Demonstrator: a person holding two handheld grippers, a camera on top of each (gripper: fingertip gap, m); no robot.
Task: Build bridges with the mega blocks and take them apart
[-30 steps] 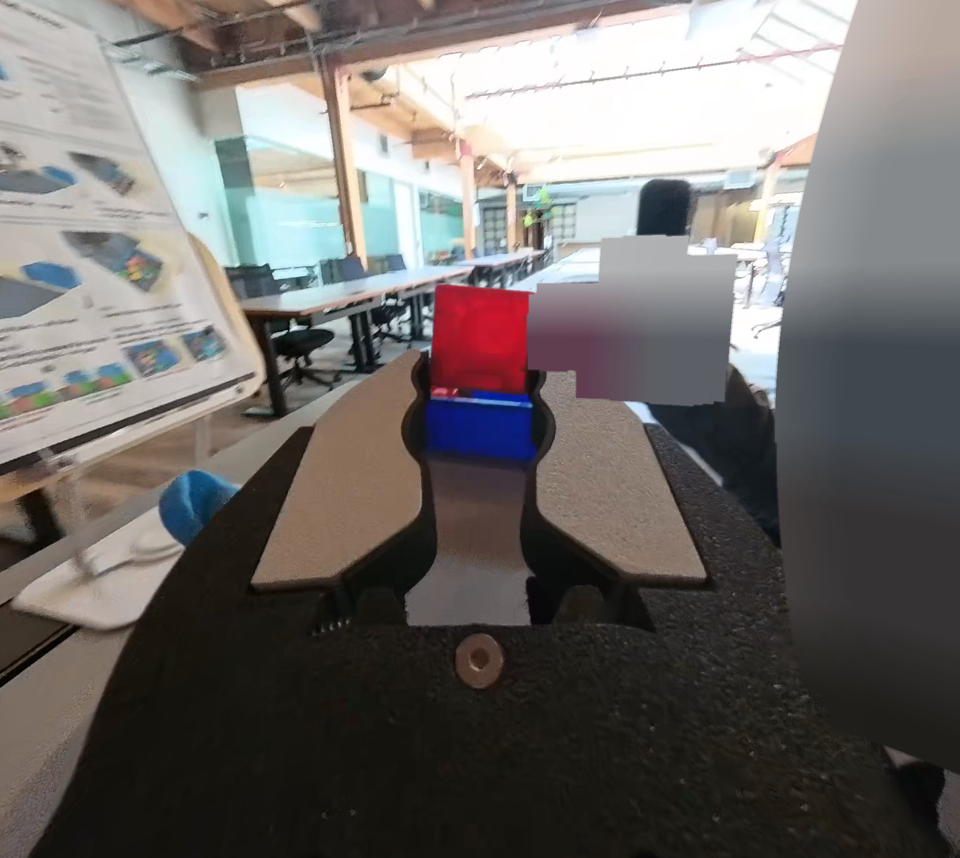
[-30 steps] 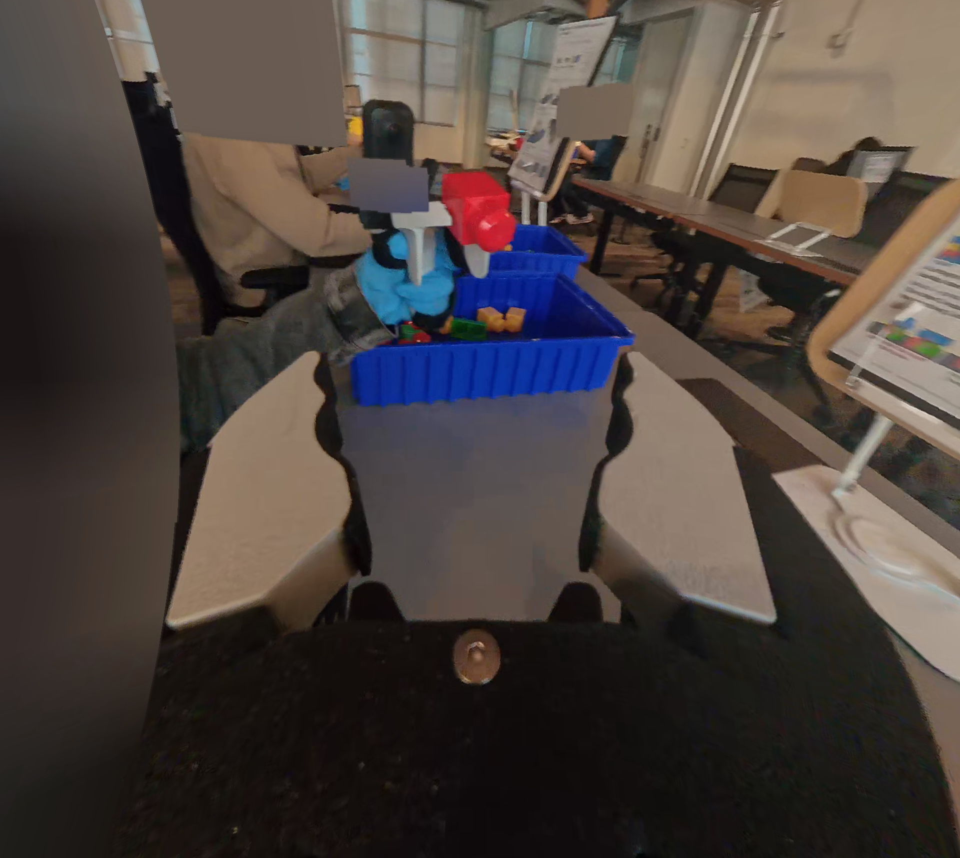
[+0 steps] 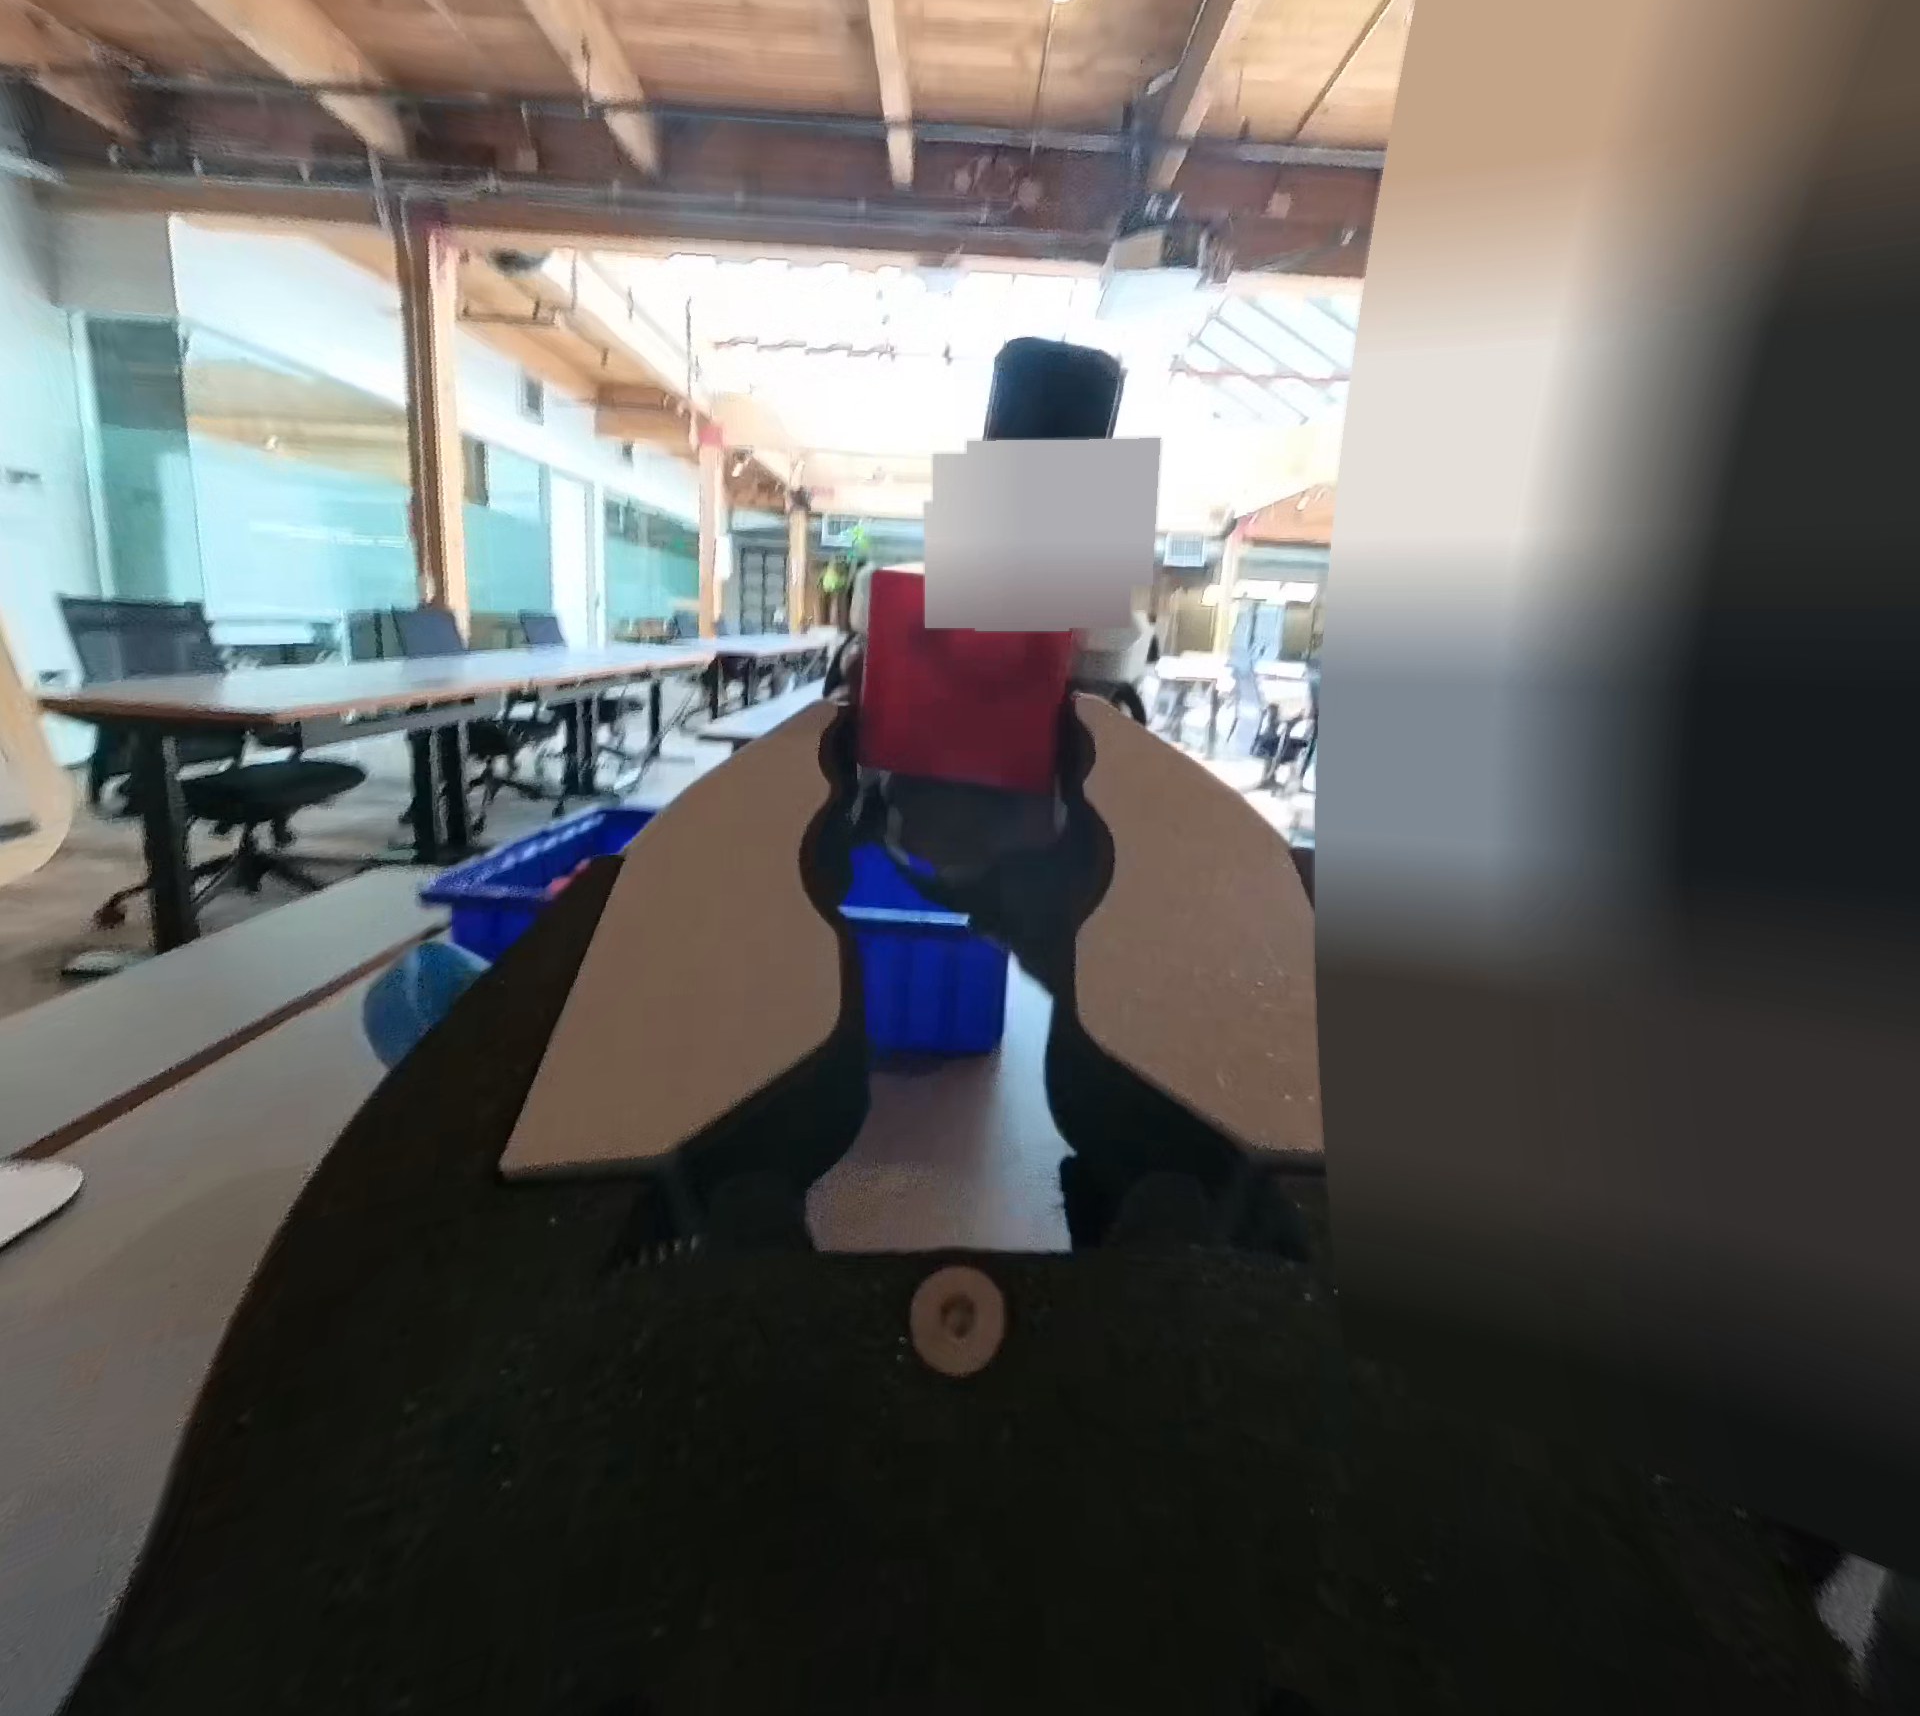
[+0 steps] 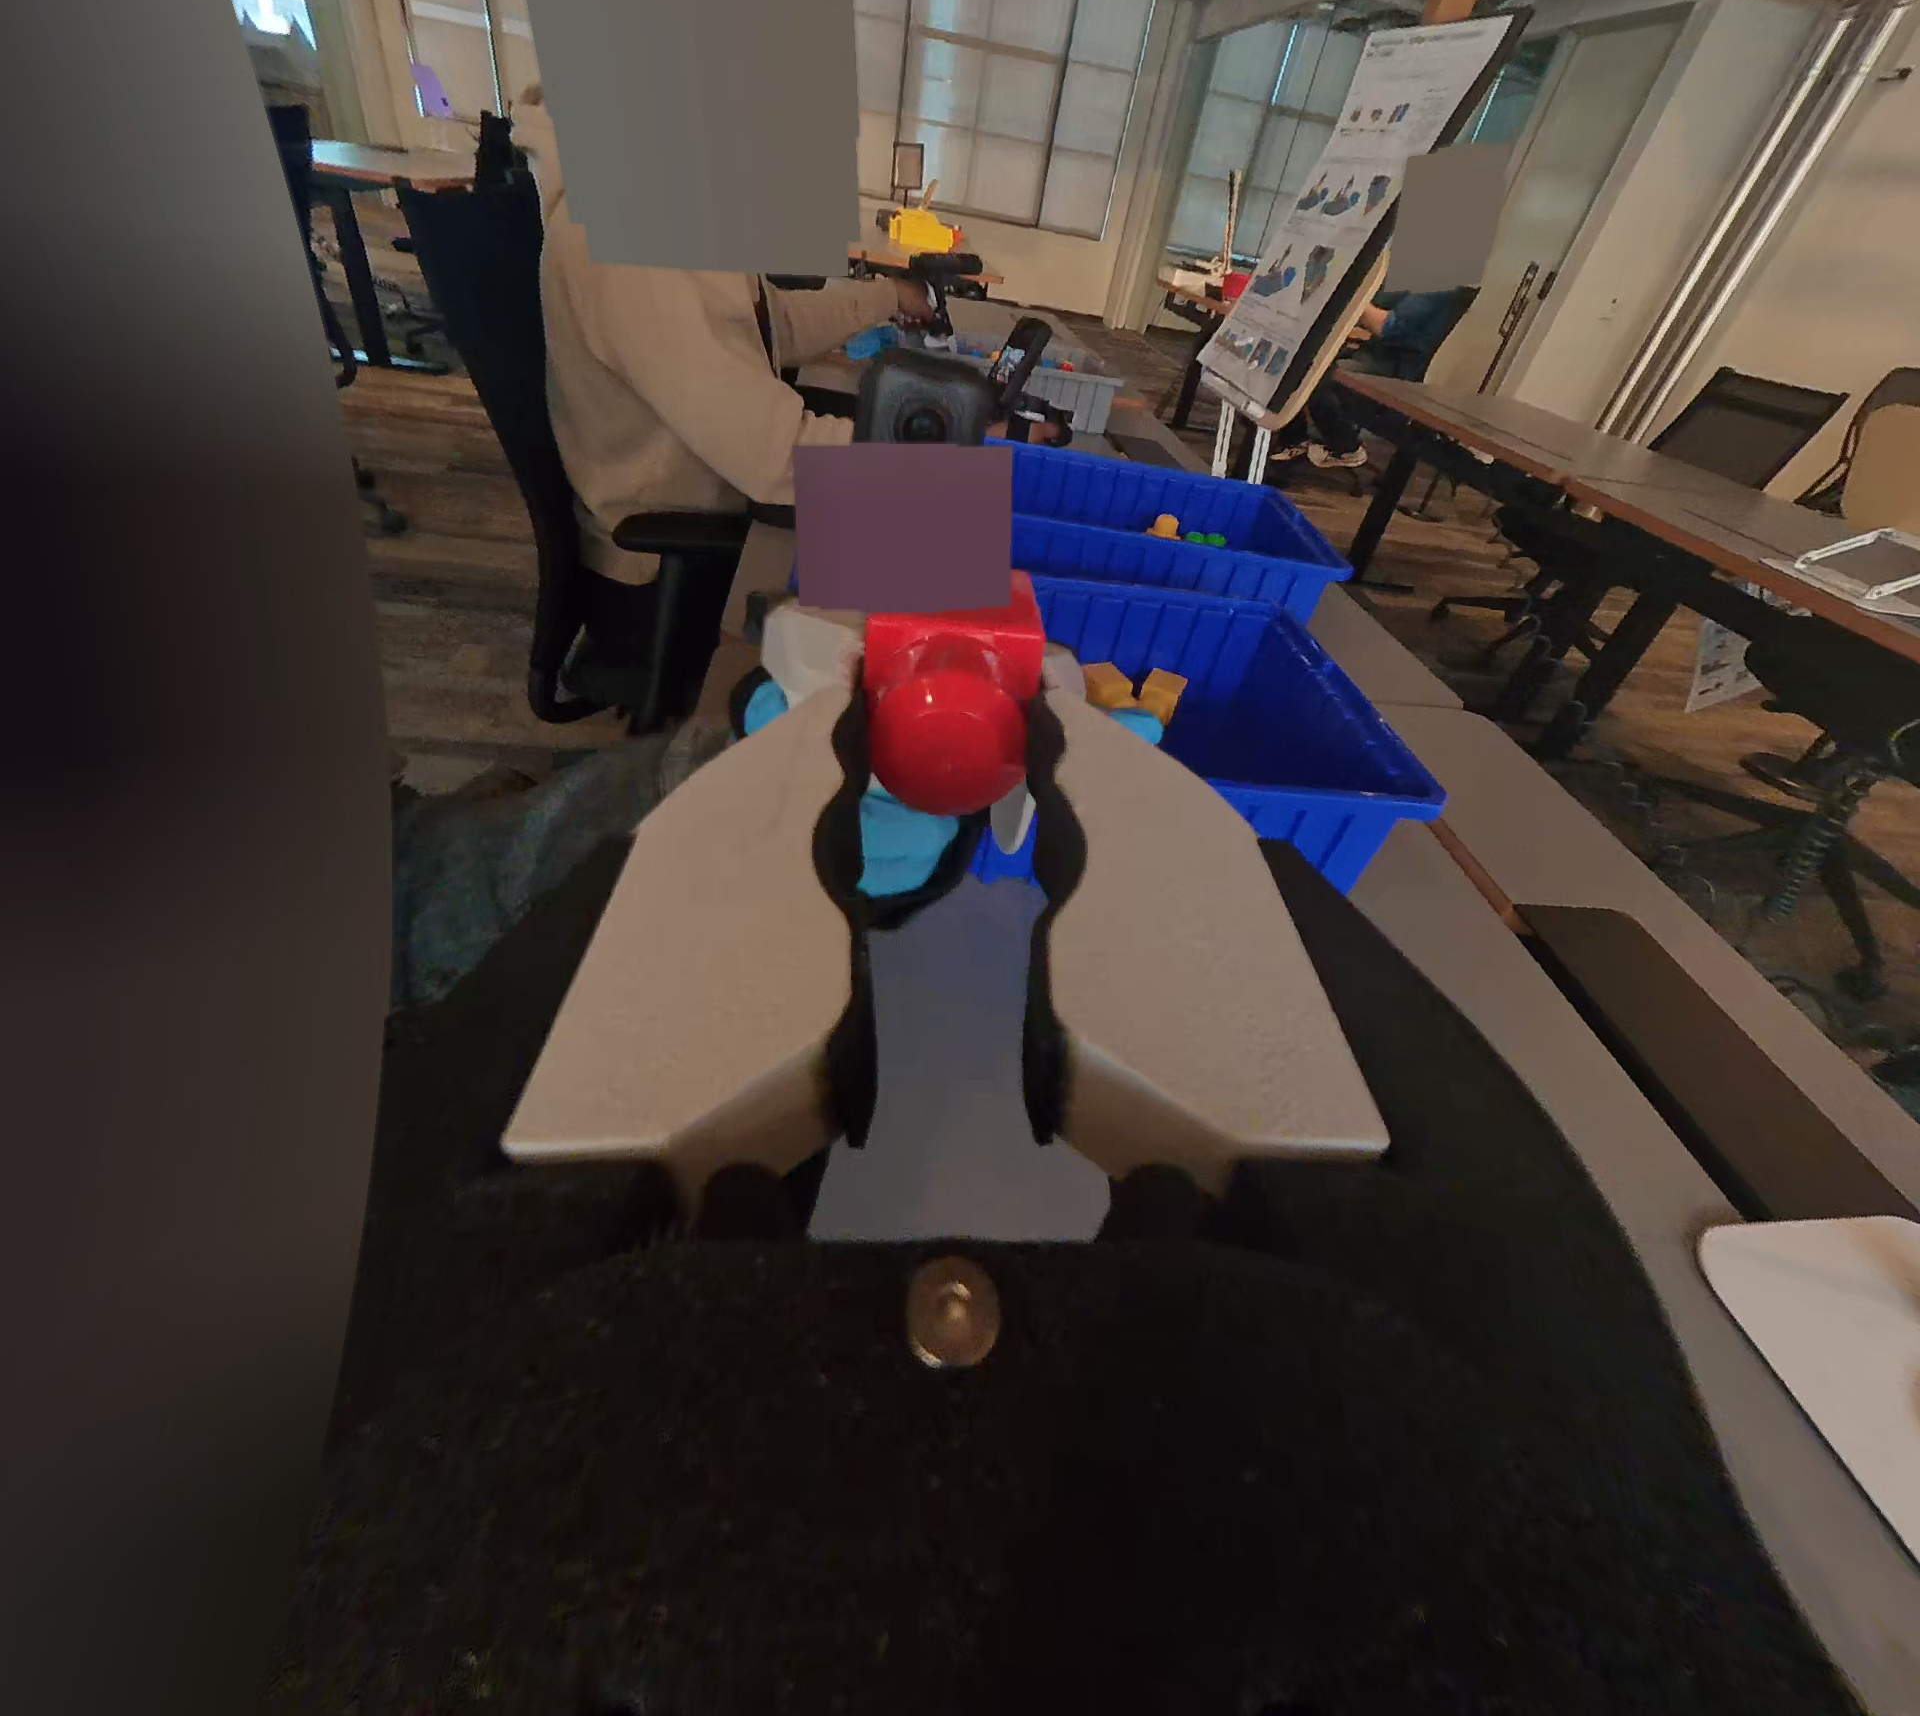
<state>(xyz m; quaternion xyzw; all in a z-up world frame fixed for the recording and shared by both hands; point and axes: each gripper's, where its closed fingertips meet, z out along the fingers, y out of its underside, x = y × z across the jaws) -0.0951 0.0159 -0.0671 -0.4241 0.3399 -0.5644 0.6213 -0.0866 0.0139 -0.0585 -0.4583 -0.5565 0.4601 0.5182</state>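
Note:
My left gripper (image 3: 956,721) is shut on a red mega block (image 3: 961,710) and holds it in the air above a blue bin (image 3: 925,980). In the right wrist view the same red block (image 4: 951,731) points its round stud at me. My right gripper (image 4: 948,710) is closed around that stud. Behind it a blue-gloved hand (image 4: 894,835) holds the left gripper. The right gripper's black camera (image 3: 1049,404) shows above the block in the left wrist view. Orange blocks (image 4: 1132,690) lie in the near blue bin (image 4: 1299,731).
A second blue bin (image 4: 1174,503) with a few blocks stands behind the first. A seated person in a beige top (image 4: 675,378) is at the left. A poster board on a stand (image 4: 1340,212) and long tables with chairs (image 3: 364,690) fill the room. A white stand base (image 4: 1829,1334) lies at the right.
My right gripper has moved forward to the red block and closed from wide open onto its stud. My left gripper has swung up and right, still holding the block.

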